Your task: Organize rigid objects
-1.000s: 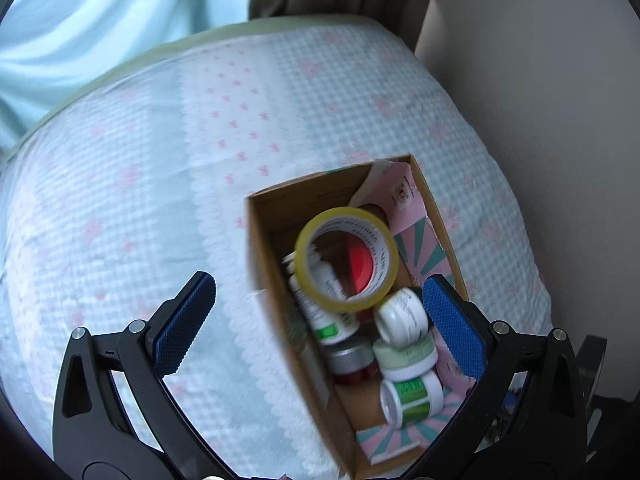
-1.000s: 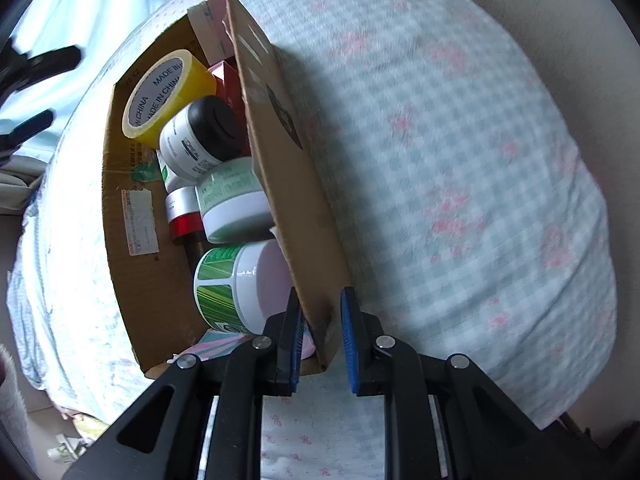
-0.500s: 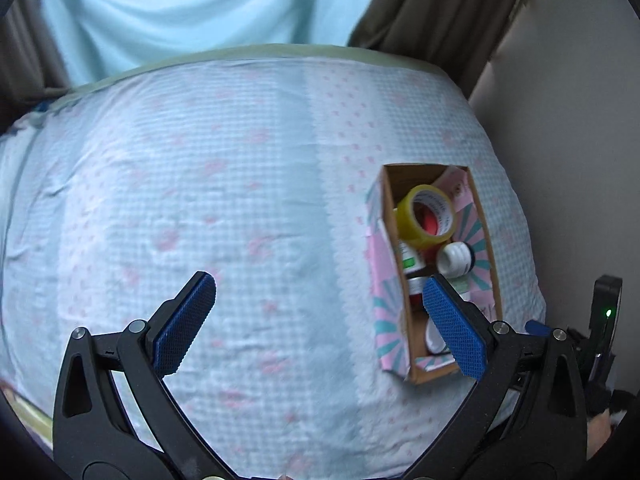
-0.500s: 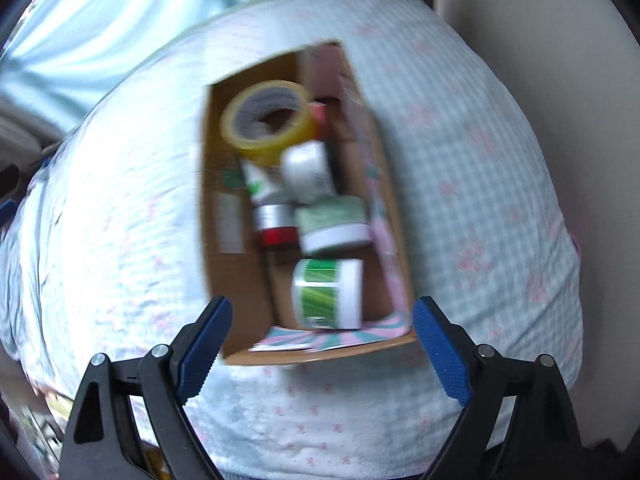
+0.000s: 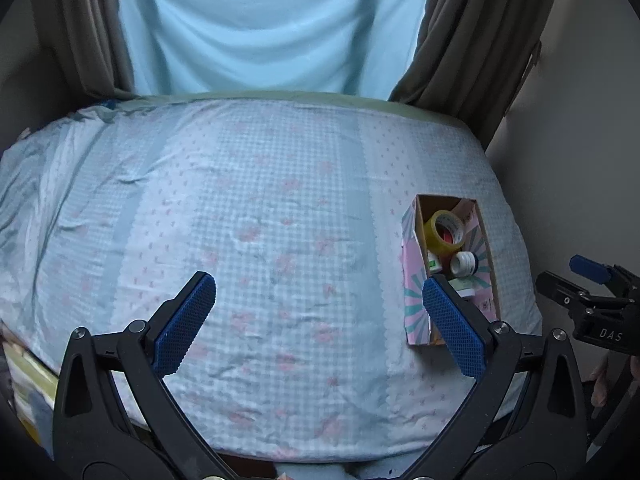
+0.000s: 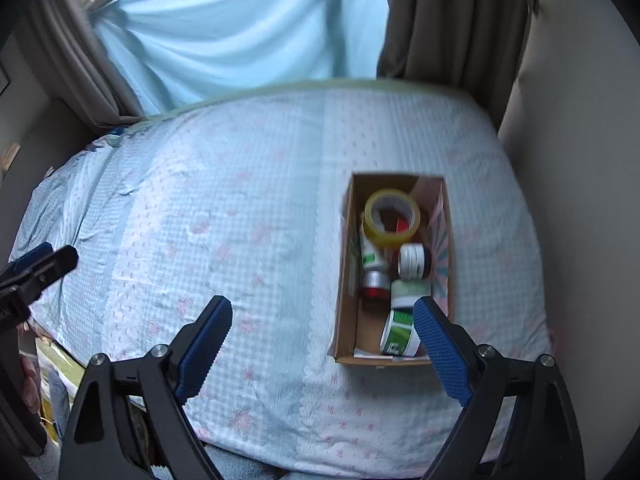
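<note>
The bed (image 5: 256, 240) filled most of both my views, its pale blue checked cover sprinkled with pink flowers, with blue drapery (image 5: 256, 28) and brown curtains (image 5: 472, 40) behind it. Near the bed's right edge lay the cardboard box (image 6: 345, 280), open at the top, its outer wall printed in pink and teal rays. Inside it I could see the yellow tape roll (image 6: 392, 216) at the far end, a white bottle with a green label (image 6: 370, 254) beside it, a white jar (image 6: 412, 261), a red-and-silver jar (image 6: 376, 285), a pale green tub (image 6: 409, 294) and, nearest me, a green-labelled tub (image 6: 400, 332) on its side. No writing on these was sharp enough for me to read; the only legible letters were "DAS" on the body of my right claw (image 5: 588, 276) as seen from the left wrist. My left claw (image 5: 320, 312) stood wide apart over bare cover, holding nothing. My right claw (image 6: 322, 344) also stood wide apart and empty; a second earlier it had been pinched on the box's near wall, and its jaws had just been opening, with nothing left between them. Since then both claws had drawn up and away, so the box, which had loomed close, had shrunk to a small shape on the bed.
</note>
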A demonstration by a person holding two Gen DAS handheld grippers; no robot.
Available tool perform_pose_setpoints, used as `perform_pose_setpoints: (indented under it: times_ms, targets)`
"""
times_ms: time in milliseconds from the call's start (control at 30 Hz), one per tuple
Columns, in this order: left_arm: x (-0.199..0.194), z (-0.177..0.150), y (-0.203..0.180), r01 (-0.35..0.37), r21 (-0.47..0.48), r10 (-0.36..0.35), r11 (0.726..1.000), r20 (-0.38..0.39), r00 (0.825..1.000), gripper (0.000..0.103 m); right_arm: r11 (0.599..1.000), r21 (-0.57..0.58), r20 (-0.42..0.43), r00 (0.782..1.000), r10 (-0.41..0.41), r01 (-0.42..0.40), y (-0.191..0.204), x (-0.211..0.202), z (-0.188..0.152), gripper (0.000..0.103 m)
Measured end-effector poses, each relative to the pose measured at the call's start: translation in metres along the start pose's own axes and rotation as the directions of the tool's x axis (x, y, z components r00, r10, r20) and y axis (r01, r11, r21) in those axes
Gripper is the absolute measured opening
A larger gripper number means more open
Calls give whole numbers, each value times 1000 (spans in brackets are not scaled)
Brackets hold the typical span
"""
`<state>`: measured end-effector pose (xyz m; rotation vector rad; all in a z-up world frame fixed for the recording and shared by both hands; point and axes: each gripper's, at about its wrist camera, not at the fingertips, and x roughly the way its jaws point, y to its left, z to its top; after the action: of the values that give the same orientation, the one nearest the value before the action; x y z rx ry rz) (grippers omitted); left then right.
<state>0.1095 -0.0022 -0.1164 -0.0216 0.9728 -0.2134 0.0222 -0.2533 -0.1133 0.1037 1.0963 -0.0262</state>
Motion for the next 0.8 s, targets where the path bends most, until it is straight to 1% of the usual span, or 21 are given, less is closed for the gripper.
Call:
perform_pose_setpoints:
  times_ms: [67,133,167,267,333,567,733,800]
  targets:
    - [-21,1,0,-1,-2,1,1000,37,999,103,999,-38,53,999,-9,11,13,-28,3,90]
    - [-45,-1,-1,-9,0,8,1000,85,996,103,998,-51,98,995,-16,21,20,-51,4,90]
    - [-57,-3,-3,-26,7,25,1000,115,993,103,998,-51,131,991,-23,30,24,-66,3,90]
    - [-84,-7,-7,-86,33,79,996,178,981,103,998,-38,193,980,-37,46,30,-93,1,90]
    - [-96,-9,-7,-97,30,89,995,209,974,103,998,-20,228,972,-56,62,33,-108,-3,90]
    - [-123,-13,-5,-117,14,108,993,286,952,103,996,-10,302,949,-85,93,40,-130,-11,90]
    - [-127,-12,-9,-116,17,106,993,302,948,103,994,18,329,938,-107,107,37,-136,-12,90]
    - [-126,-12,-12,-115,23,102,993,302,948,103,995,31,335,936,-104,100,35,-136,-11,90]
